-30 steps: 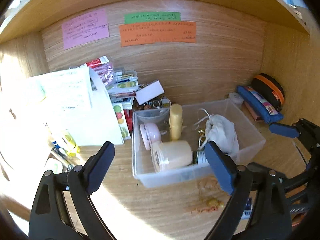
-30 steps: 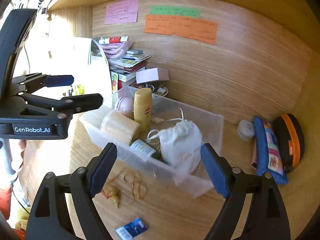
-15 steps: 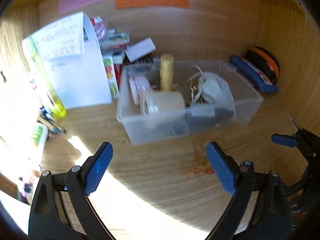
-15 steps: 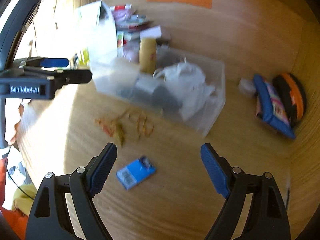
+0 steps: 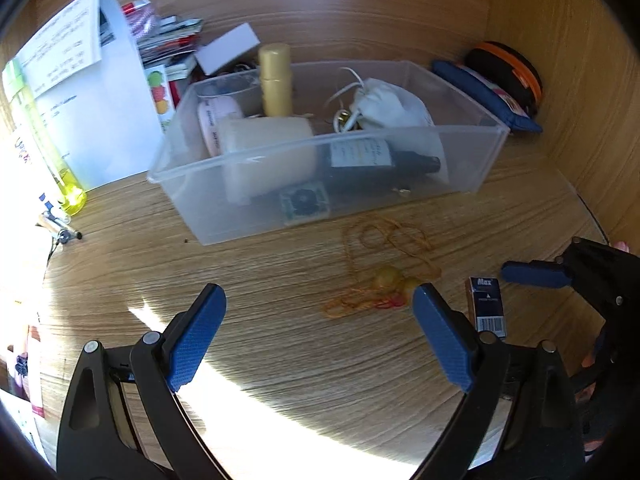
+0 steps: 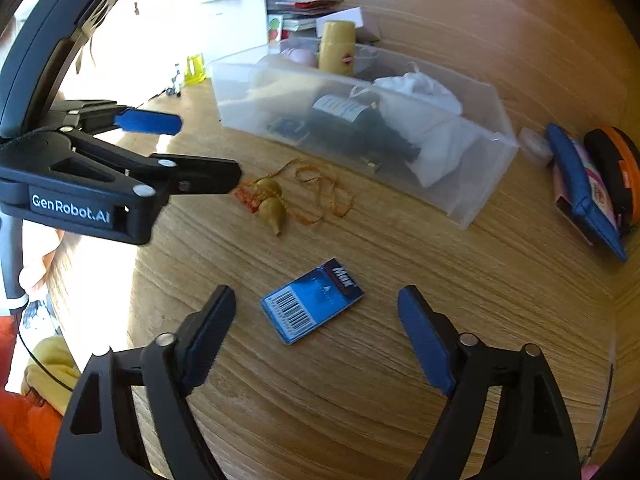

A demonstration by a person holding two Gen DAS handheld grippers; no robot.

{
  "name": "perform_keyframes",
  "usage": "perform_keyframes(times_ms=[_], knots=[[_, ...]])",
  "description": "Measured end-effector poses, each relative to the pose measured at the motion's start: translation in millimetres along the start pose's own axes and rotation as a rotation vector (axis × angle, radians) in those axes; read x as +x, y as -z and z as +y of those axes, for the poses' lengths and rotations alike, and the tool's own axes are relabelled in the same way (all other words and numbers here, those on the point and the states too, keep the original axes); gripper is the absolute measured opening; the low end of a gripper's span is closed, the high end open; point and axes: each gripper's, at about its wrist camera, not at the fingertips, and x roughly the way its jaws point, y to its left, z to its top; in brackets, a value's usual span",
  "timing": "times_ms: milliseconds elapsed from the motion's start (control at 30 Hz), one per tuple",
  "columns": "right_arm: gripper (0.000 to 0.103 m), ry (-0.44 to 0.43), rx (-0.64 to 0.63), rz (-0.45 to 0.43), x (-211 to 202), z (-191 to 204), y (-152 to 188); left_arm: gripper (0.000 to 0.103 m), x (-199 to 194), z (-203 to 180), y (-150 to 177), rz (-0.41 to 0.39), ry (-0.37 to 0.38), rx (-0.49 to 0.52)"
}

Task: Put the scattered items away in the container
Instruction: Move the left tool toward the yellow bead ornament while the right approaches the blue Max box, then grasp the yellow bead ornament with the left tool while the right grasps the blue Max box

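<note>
One blue box point(image 6: 312, 306) between right hand-held gripper point(image 6: 316, 340) fingers

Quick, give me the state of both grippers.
Left gripper: open, holding nothing.
Right gripper: open, holding nothing, above the blue box.

Wood-grain desk point(image 6: 400, 380), matt with a low sheen, runs under my claws. My right claw point(image 6: 316, 336) is matt black plastic with blue textured pads point(image 6: 424, 344); my left claw point(image 5: 316, 340) is the same. The bin point(image 5: 460, 152) is clear, slightly frosted plastic. Inside, a white cloth pouch point(image 5: 392, 106) and a dark glossy bottle point(image 5: 384, 160) with a paper label. The blue box point(image 6: 312, 300) looks like glossy card. The orange cord point(image 6: 324, 196) is rough, twisted string.
</note>
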Motion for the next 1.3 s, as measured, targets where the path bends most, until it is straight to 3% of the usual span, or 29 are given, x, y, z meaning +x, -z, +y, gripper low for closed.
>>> perform_keyframes(times_ms=[133, 300, 400, 500, 733, 1233, 1267, 1300], knots=[[0.067, -0.036, 0.004, 0.004, 1.6, 0.0, -0.9, 0.095, 7.9, -8.7, -1.1, 0.019, 0.01, 0.022], [0.049, -0.054, 0.008, -0.009, -1.6, -2.4, 0.5, 0.095, 14.7, -17.2, -3.8, 0.031, 0.012, 0.053], [0.049, -0.047, 0.012, -0.013, -3.4, -2.6, 3.2, 0.093, 17.4, -19.9, -5.5, 0.032, 0.022, 0.065], [0.049, -0.038, 0.023, -0.013, -3.5, -5.1, 3.2, 0.076, 21.8, -21.7, -6.3, 0.042, 0.029, 0.077], [0.049, -0.012, 0.053, -0.017, -10.2, -20.4, 9.0, 0.054, 26.0, -20.2, -9.6, 0.047, 0.087, 0.056], [0.049, 0.008, 0.124, -0.069, -31.0, -50.1, 13.3, 0.05, 43.7, -38.6, -34.5, 0.085, 0.134, 0.059], [0.049, 0.009, 0.126, -0.069, -31.1, -51.7, 13.5, 0.048, 44.4, -39.8, -35.1, 0.083, 0.134, 0.064], [0.049, 0.009, 0.127, -0.069, -31.1, -53.2, 14.1, 0.041, 45.4, -42.2, -35.9, 0.078, 0.135, 0.073]])
